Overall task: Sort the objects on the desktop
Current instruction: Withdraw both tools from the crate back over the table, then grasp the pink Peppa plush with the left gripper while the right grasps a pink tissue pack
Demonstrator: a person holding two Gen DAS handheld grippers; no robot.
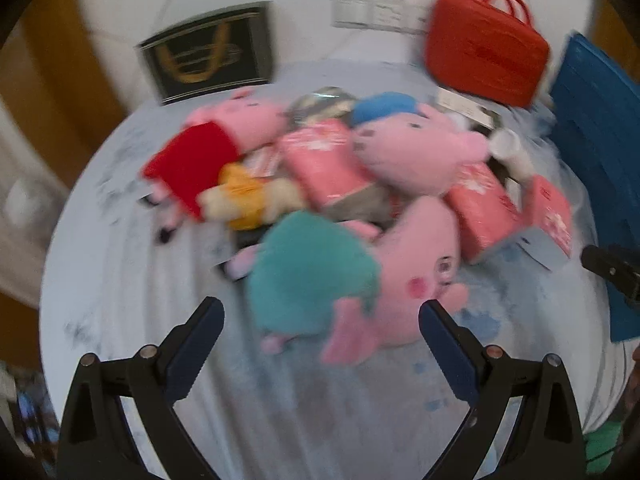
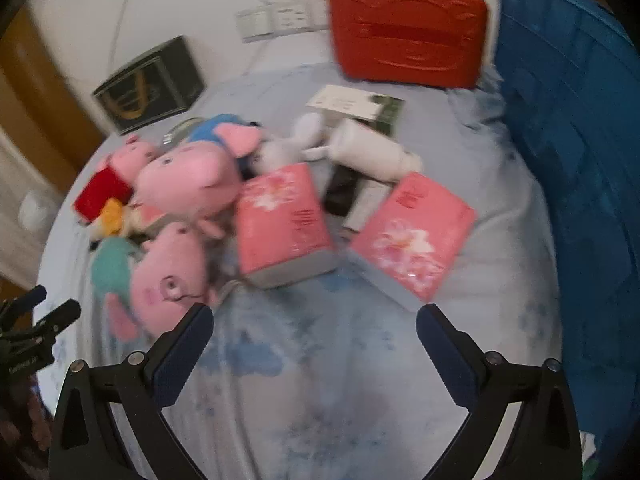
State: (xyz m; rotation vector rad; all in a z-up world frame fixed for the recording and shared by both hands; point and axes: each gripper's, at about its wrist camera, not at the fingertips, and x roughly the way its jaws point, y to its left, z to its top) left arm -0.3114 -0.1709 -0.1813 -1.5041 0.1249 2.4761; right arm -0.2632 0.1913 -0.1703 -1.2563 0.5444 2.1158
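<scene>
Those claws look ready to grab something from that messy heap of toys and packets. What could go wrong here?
The left gripper is open around the teal-dressed pig plush, which is soft and may slip or be caught only by its dress. That plush lies against the pink tissue packs and other pigs, so lifting it may drag neighbours along. The right gripper hangs open nearby; the two could bump.
</scene>
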